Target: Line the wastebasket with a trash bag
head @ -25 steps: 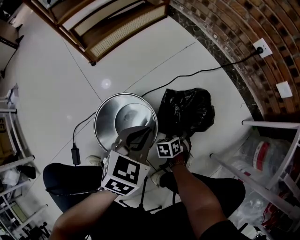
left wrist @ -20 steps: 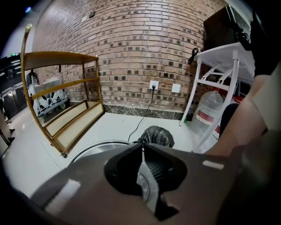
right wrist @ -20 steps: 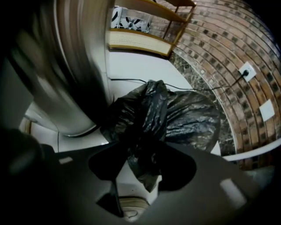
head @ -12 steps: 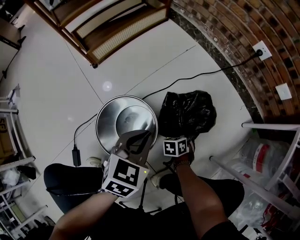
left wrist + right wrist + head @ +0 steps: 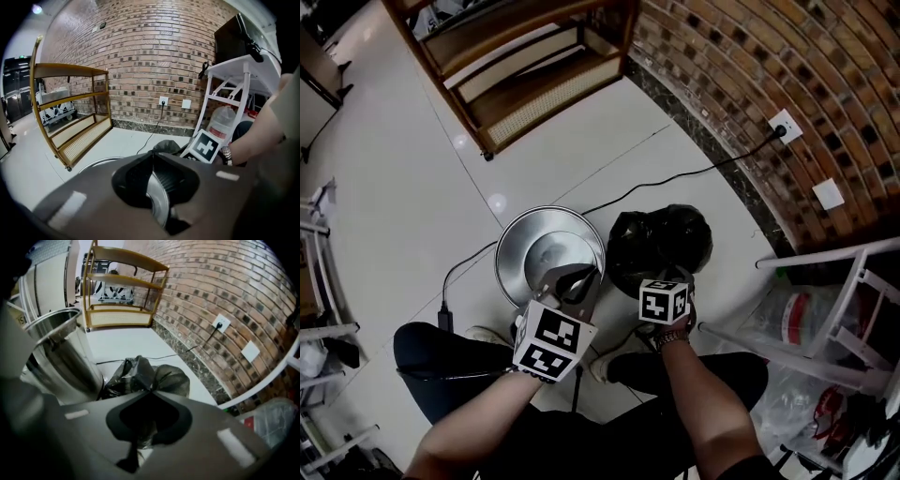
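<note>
On the white floor beside a brick wall, a person works two hand-held grippers over a steel wastebasket and a crumpled black trash bag. The bag lies on the floor just beside the bin, at its 3 o'clock. Within the last second the right gripper has brought its jaws together at the bag's 6 o'clock edge and risen. Its own view shows the tips meeting with wrinkled black film caught behind them, so it appears clamped on the bag. The bulk of the bag sits on the floor much as before, not yet lifted clear. The left gripper has not shifted. Its jaws stay closed on the wastebasket's near rim, at the bin's 5 o'clock, and its own view shows a bright strip of metal between the pads. The bin stands bare inside, unlined. By this reading the fresh grip starts the real work. The bag must next be raised and its mouth found and opened. It then has to be carried toward 9 o'clock over the rim while the left gripper steadies the bin.
</note>
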### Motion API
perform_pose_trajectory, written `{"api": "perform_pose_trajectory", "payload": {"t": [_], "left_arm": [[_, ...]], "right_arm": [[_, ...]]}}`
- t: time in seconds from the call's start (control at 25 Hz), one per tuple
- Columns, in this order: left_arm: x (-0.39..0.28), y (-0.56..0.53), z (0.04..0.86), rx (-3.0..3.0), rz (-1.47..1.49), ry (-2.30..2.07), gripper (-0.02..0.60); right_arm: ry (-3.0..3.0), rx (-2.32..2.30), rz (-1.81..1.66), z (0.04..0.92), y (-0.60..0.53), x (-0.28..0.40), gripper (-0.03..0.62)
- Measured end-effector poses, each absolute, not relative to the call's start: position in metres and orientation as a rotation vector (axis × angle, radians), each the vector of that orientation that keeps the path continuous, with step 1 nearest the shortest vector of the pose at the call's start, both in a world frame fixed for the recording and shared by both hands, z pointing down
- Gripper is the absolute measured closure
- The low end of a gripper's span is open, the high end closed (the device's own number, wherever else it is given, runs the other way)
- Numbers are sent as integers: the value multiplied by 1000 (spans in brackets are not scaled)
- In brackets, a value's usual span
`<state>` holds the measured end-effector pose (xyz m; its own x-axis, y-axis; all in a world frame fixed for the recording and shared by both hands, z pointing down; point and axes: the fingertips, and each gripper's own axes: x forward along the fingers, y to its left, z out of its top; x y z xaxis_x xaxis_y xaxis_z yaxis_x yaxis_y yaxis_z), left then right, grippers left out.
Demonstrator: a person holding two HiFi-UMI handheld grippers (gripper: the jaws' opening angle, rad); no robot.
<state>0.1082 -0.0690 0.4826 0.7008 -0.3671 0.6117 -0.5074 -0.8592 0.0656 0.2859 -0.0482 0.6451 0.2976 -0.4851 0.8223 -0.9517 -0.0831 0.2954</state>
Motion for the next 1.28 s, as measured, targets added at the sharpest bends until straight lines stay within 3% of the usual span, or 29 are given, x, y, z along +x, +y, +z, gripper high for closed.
{"api": "perform_pose_trajectory", "payload": {"t": [0.56,0.92,1.28], "left_arm": [[111,-55,487,2642,865,-654,552],[116,-47,499,2640,898,-613,463],[124,-24,509,2555,880,-503,413]], "right_arm": [[-1499,1824,686,504,-40,296,591],[-1635,1847,694,414,-29,292,591],[-1798,1800,580,321,-26,253,591]]}}
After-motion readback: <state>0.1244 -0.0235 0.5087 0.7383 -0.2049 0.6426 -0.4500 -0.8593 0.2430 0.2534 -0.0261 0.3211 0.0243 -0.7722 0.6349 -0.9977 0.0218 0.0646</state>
